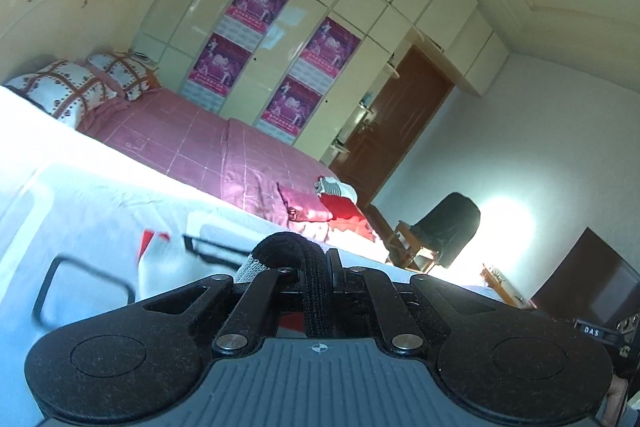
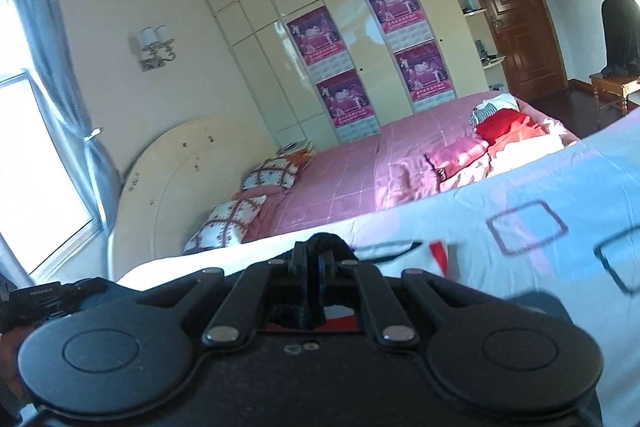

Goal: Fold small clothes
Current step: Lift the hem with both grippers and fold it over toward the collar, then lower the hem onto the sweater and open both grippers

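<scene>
**Two grippers hold one dark sock above the bed**

The left gripper (image 1: 316, 259) has its fingers pressed together on a small black knitted sock with a grey patch (image 1: 286, 247). The right gripper (image 2: 316, 259) pinches black knitted cloth (image 2: 324, 241) too. It looks like the other end of the same sock, but I cannot be sure. The sock is up in the air, just above the pale blue bedsheet with dark square outlines (image 1: 80, 203). A white and red piece of cloth (image 1: 158, 259) lies on the sheet just beside the grippers.

What could go wrong? The sock is thin and stretchy. If the two grippers pull apart too hard, it may slip out of one. If one lets go too soon, the fold may flop open.

Most of the sock is hidden behind the gripper bodies. The white and red cloth is blurry and cut off, so I cannot tell what it is.
</scene>
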A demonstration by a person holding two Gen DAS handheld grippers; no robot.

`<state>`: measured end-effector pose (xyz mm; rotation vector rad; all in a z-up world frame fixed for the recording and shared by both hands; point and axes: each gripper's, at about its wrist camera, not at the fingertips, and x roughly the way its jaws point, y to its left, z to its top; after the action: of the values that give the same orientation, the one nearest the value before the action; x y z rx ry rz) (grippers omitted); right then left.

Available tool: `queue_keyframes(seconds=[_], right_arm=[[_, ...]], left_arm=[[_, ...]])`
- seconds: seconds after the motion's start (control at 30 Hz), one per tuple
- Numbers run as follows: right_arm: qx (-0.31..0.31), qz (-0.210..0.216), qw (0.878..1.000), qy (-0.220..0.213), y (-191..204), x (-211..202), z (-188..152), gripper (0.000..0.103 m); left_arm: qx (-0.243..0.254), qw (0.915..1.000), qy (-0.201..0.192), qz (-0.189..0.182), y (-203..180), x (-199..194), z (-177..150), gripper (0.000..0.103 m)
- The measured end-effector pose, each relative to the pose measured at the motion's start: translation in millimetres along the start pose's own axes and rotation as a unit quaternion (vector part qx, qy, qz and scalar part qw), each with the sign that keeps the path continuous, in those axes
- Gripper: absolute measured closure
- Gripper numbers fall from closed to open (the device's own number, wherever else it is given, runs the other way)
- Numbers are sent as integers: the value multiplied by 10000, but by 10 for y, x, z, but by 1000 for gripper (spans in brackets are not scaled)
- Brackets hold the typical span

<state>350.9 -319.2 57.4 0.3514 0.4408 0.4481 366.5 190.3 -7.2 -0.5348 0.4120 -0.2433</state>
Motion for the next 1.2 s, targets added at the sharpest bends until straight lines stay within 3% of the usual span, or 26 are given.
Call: queue_keyframes(seconds=[0.2,0.5,0.6,0.67,0.73,0.77,0.9,1.0,1.17,1.2], right_arm=[[186,-228,9993,219,-262,843,120,97],[805,-668,9908,853,-773,2041,-54,97],[1063,-886,9843,1091,-941,2344,-150,77],[1042,-1094,9838,967,-990,2370,-186,60],[1033,-1124,9850,801,-1029,2300,-218,54],[1028,-1089,9856,790,-1060,2275,-226,56],[903,-1002,9869,886,-1134,2264,-257,59],[765,-918,9877,1008,-1103,2354,-241,59],[65,-1069,9850,1352,-917,2595,-274,60],[-104,-1197,9818,1468,-908,2660,-287,60]], left_arm=[[-38,9992,391,31,411,838,246,99],[-345,9920,1187,256,1011,1998,110,99],[-591,9878,1385,406,1156,2222,-24,96],[-648,9896,1209,433,1189,2204,-101,74],[-583,9927,934,494,1210,2137,-83,31],[-510,9940,755,606,1202,2085,-65,27],[-465,9953,637,557,1296,2031,44,28],[-117,9940,954,512,1291,2126,49,41],[454,9837,1573,741,1197,2370,-43,44],[610,9807,1676,804,1157,2406,-70,51]])
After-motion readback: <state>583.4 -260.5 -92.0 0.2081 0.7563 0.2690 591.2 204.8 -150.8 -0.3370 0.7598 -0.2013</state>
